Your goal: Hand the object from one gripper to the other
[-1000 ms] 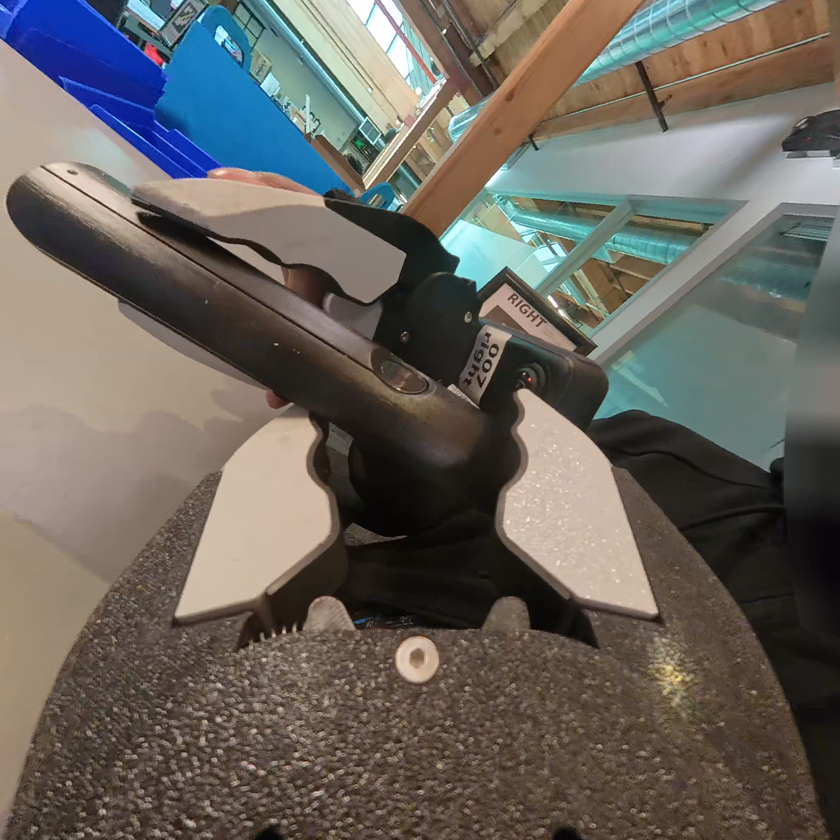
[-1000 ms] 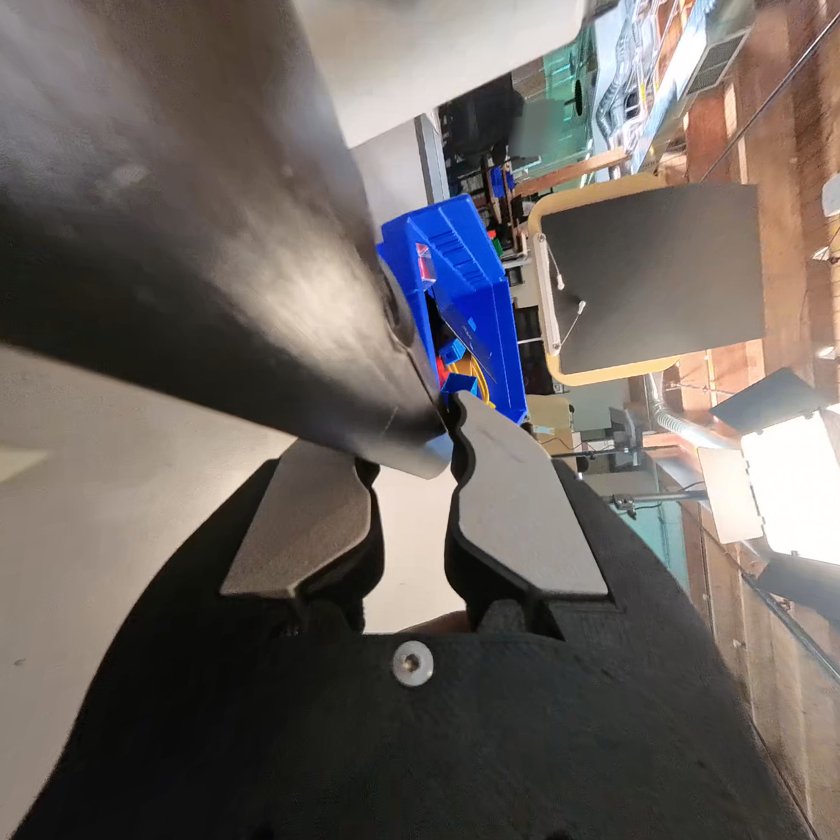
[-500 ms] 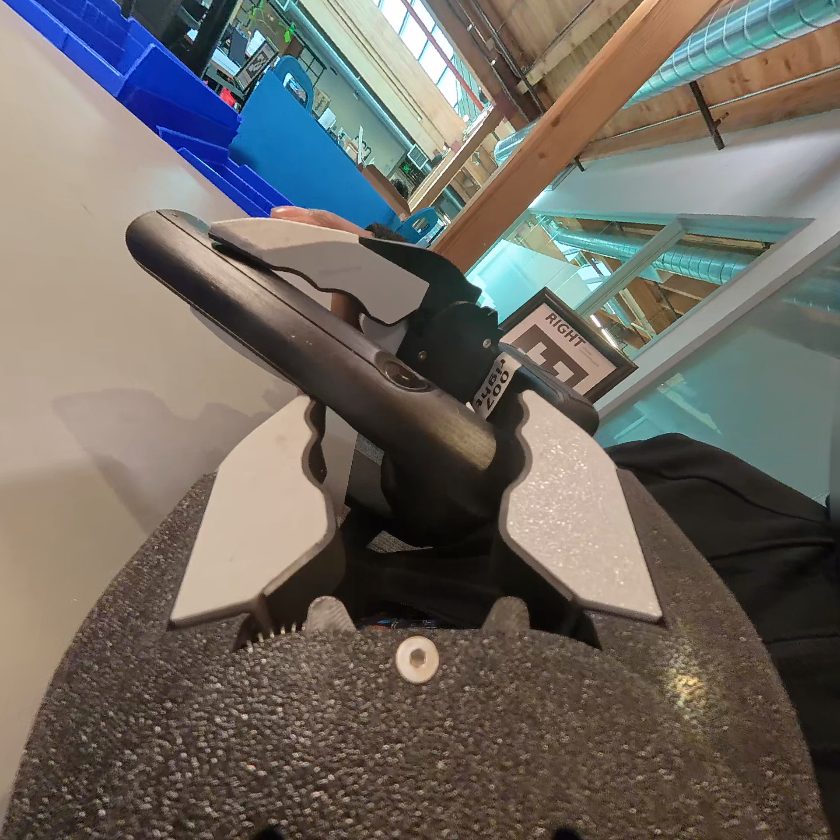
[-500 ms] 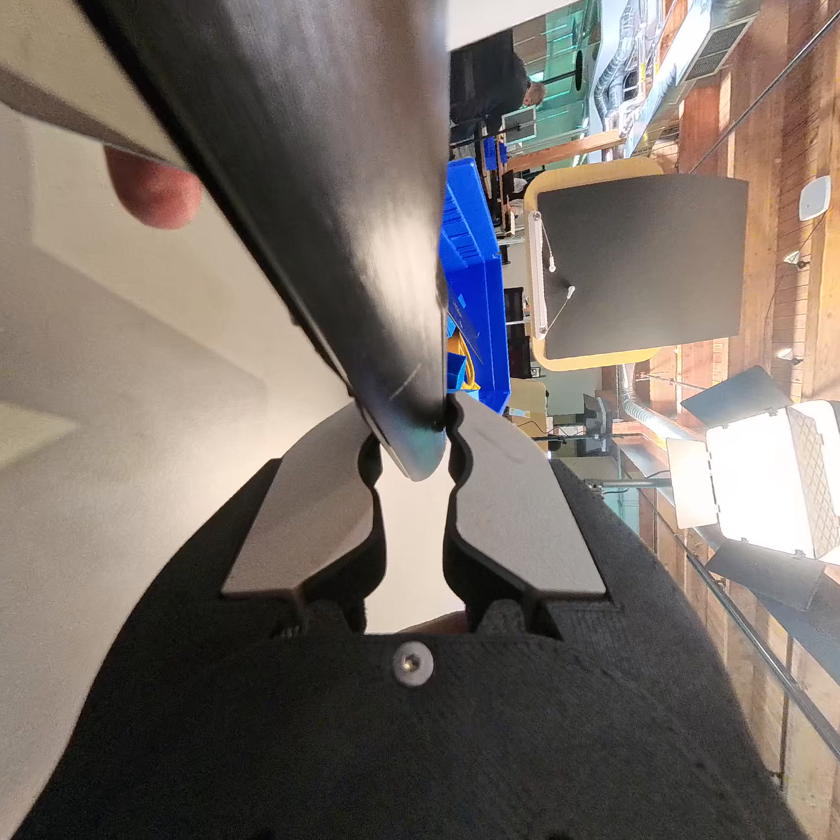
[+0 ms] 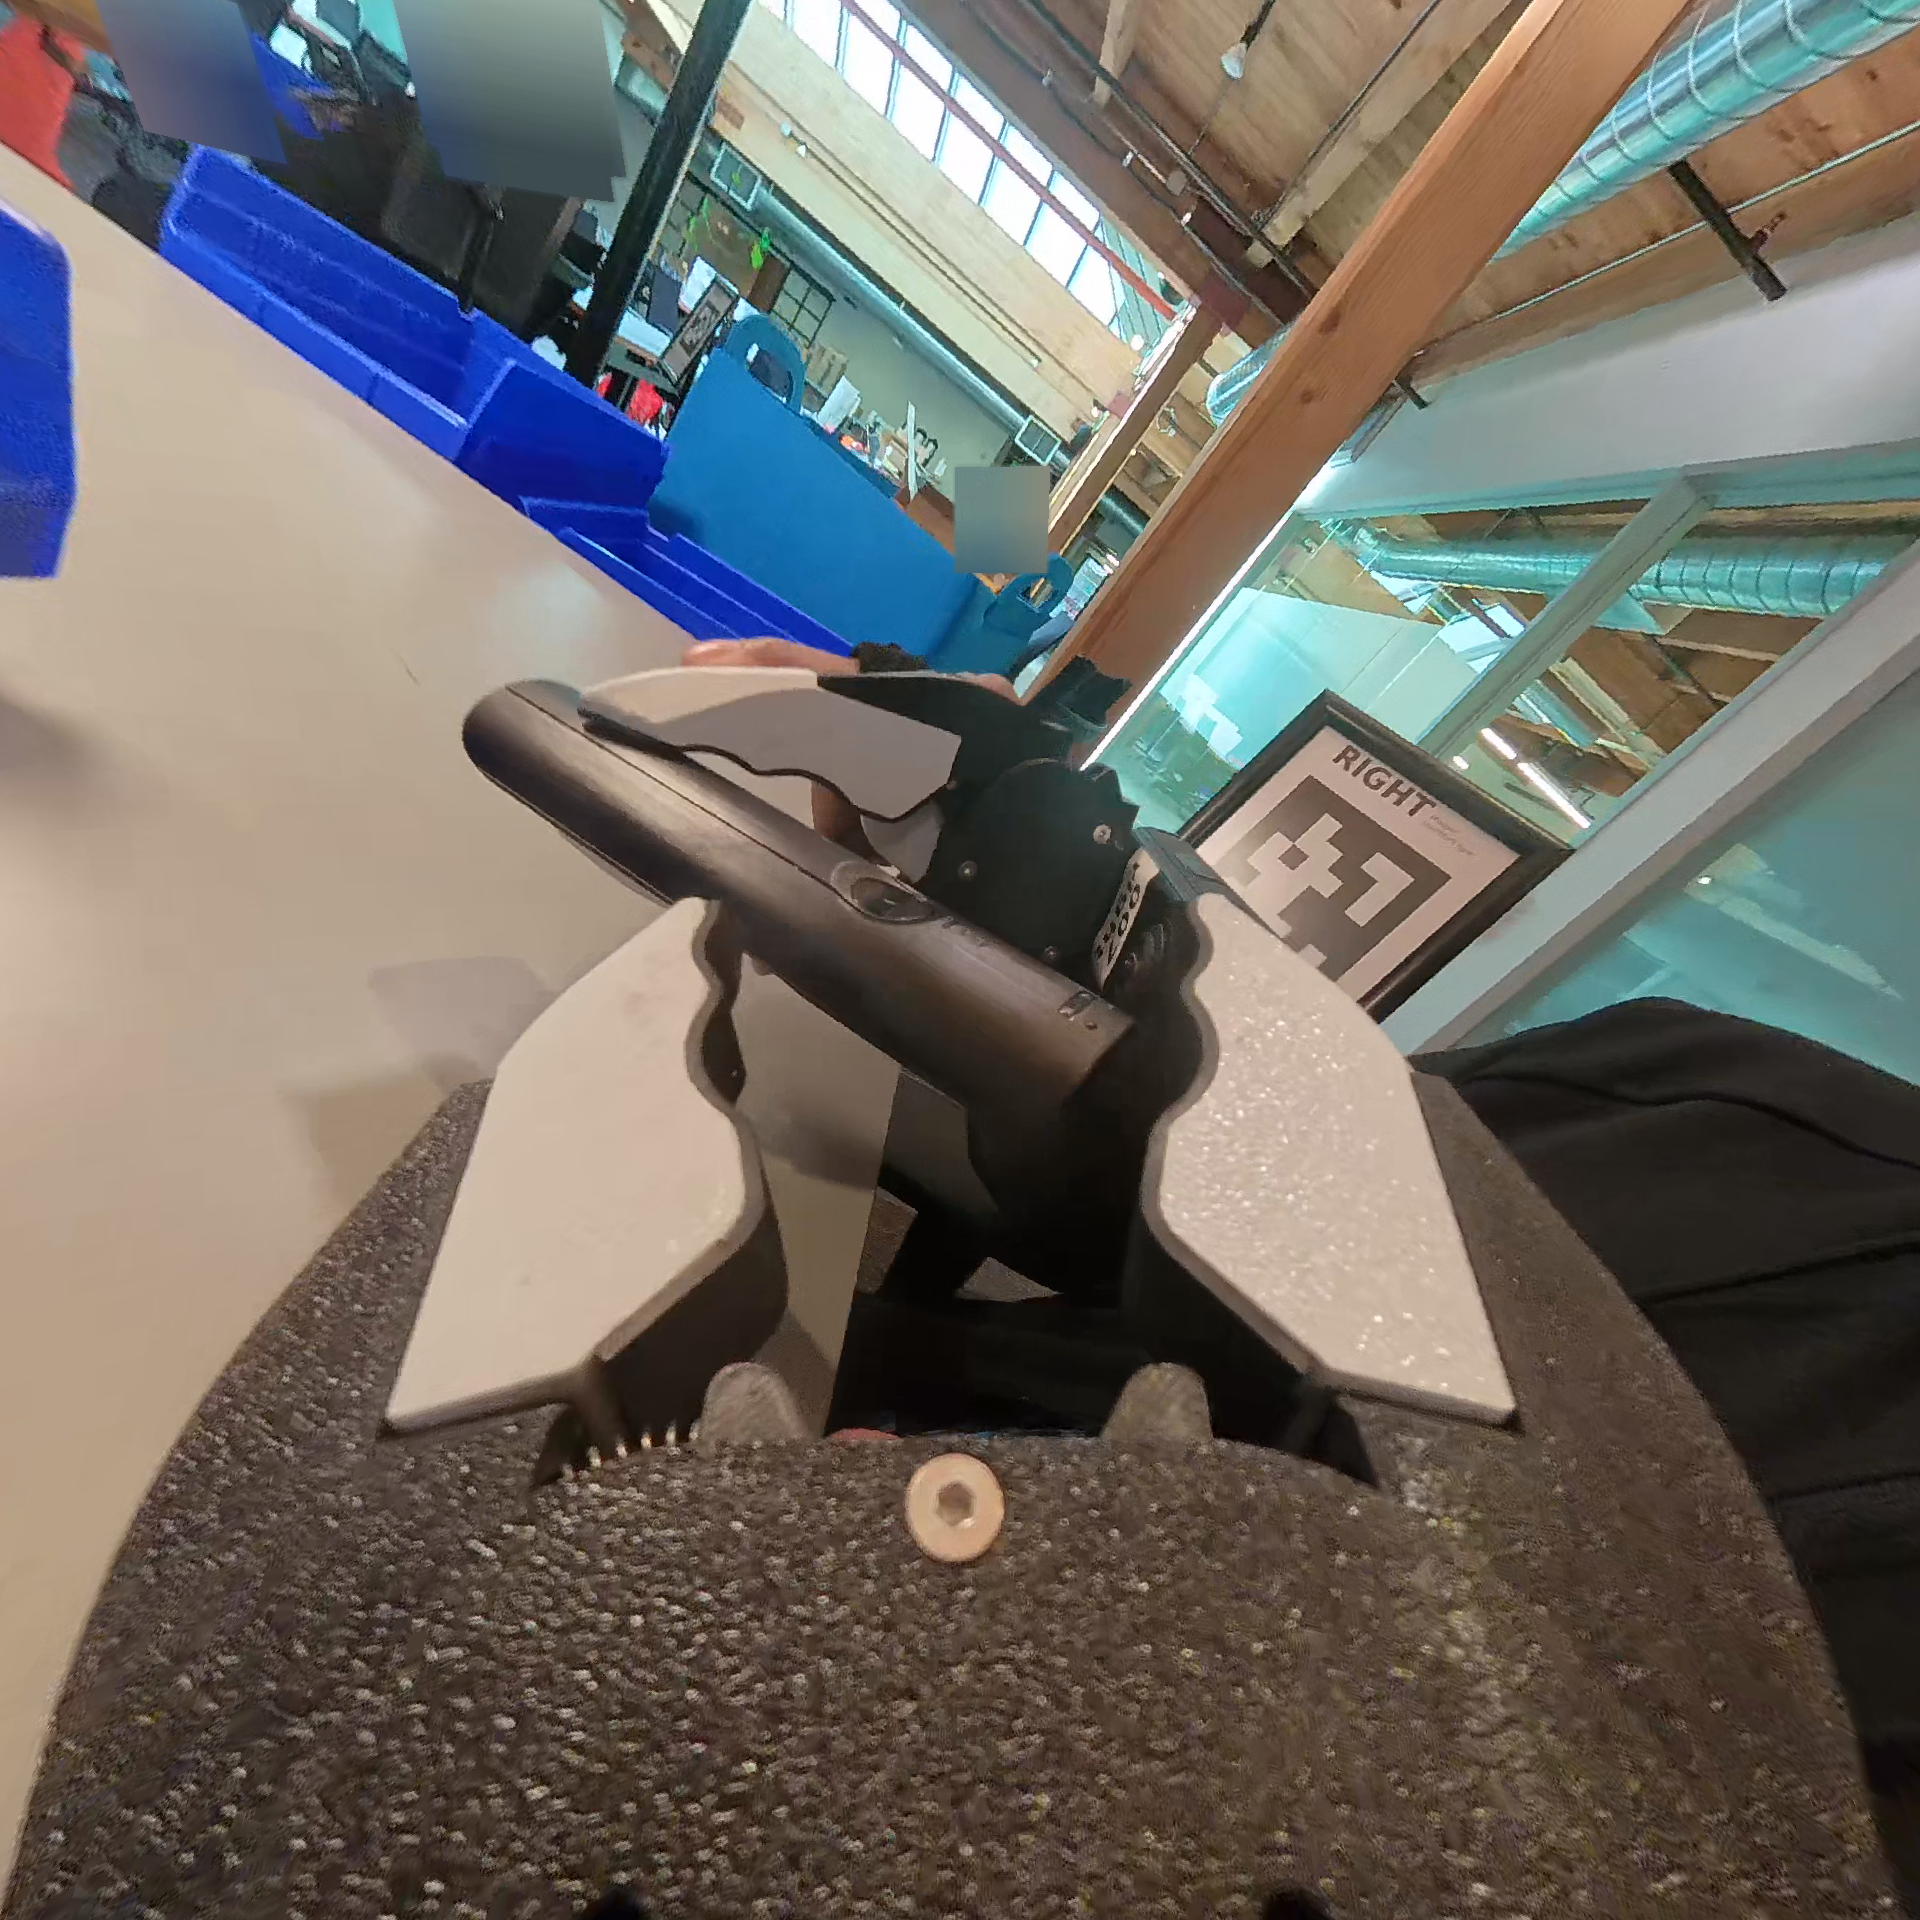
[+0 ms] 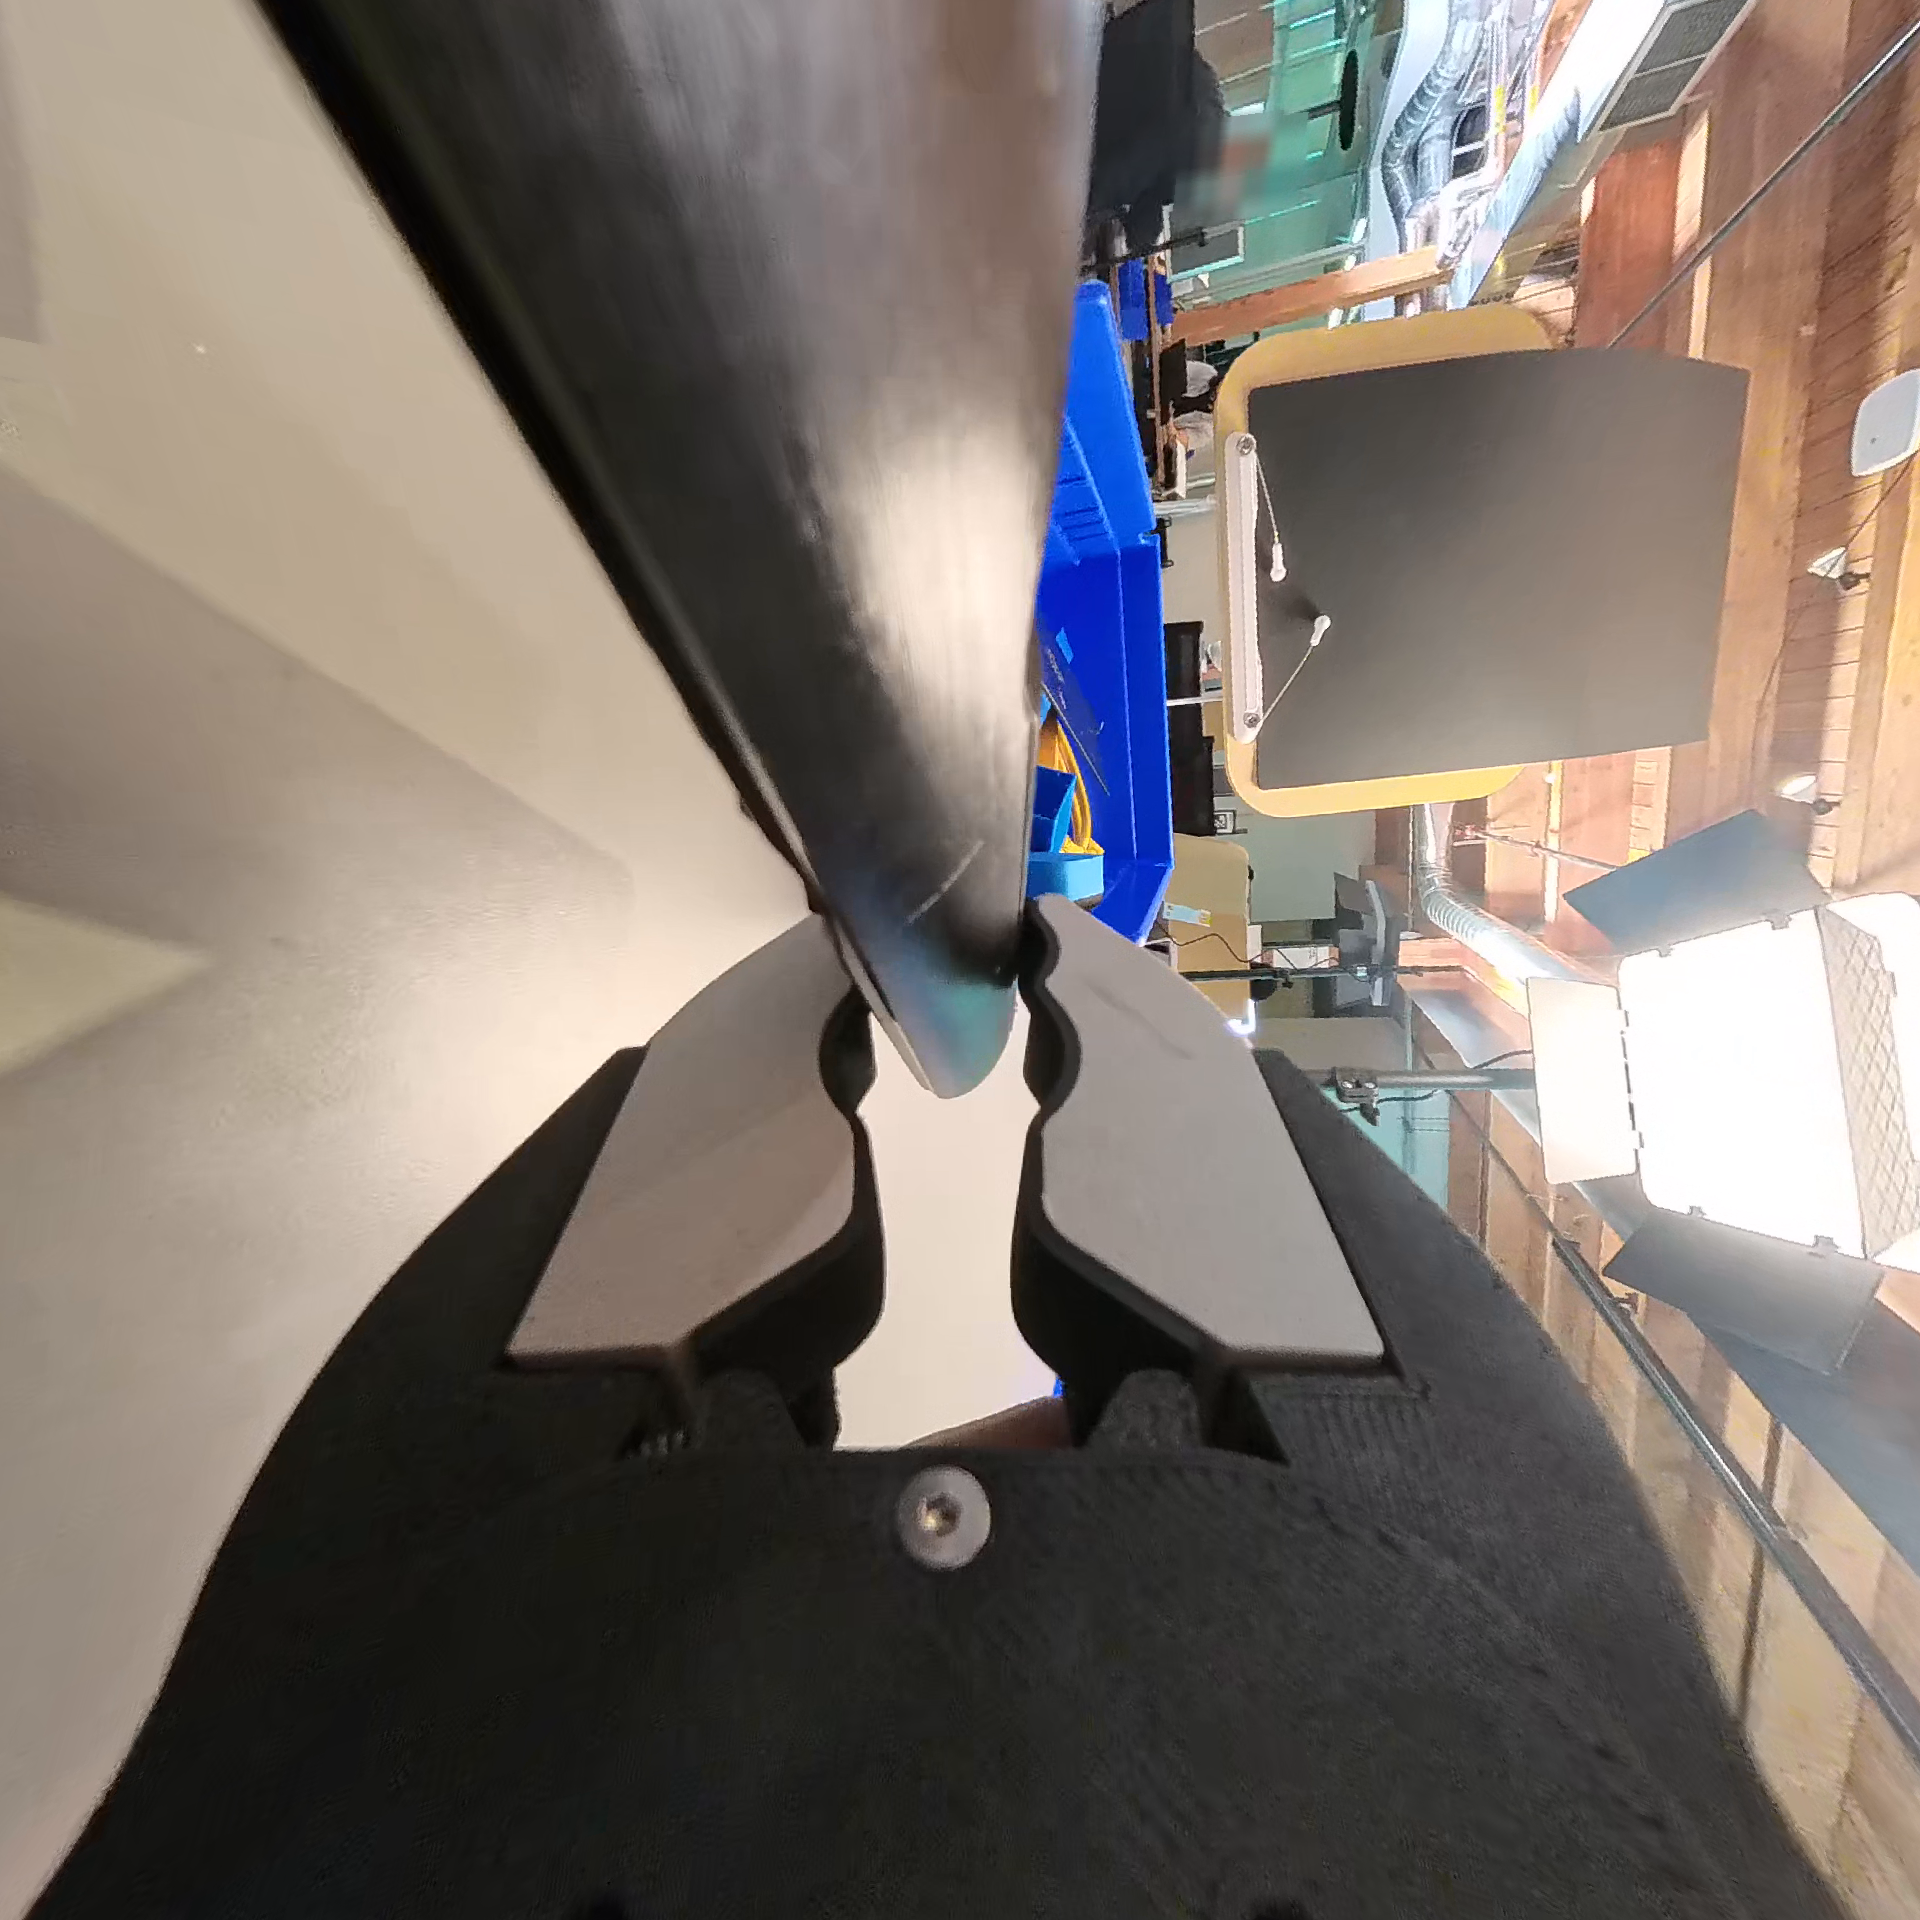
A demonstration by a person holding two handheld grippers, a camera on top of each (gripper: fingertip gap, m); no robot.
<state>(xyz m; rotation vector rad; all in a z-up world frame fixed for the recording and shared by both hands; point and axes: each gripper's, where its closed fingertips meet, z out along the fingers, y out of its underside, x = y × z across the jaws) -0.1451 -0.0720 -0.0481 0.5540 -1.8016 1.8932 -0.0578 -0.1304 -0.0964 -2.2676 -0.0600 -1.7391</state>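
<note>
The object is a long black bar-shaped device (image 5: 790, 883) with a small round button on its side. In the left wrist view my right gripper (image 5: 623, 748) is shut on its far end, one grey finger (image 5: 769, 727) lying along its top. The near end sits just past the tips of my left gripper (image 5: 951, 956), close to the right-hand fingertip. The left jaws stand wide apart and grip nothing. In the right wrist view the device (image 6: 810, 520) fills the top, and my right gripper (image 6: 935, 987) pinches its tip.
A pale table (image 5: 208, 831) lies below, with blue bins (image 5: 343, 291) along its far edge. A black garment (image 5: 1714, 1195) is at the right. The right wrist view shows a blue bin (image 6: 1101, 644), a yellow-framed black board (image 6: 1475, 582) and a bright studio light (image 6: 1714, 1070).
The device and the right gripper have drawn back from between the left fingers, which stayed wide apart. The right gripper has stayed shut on the device's tip.
</note>
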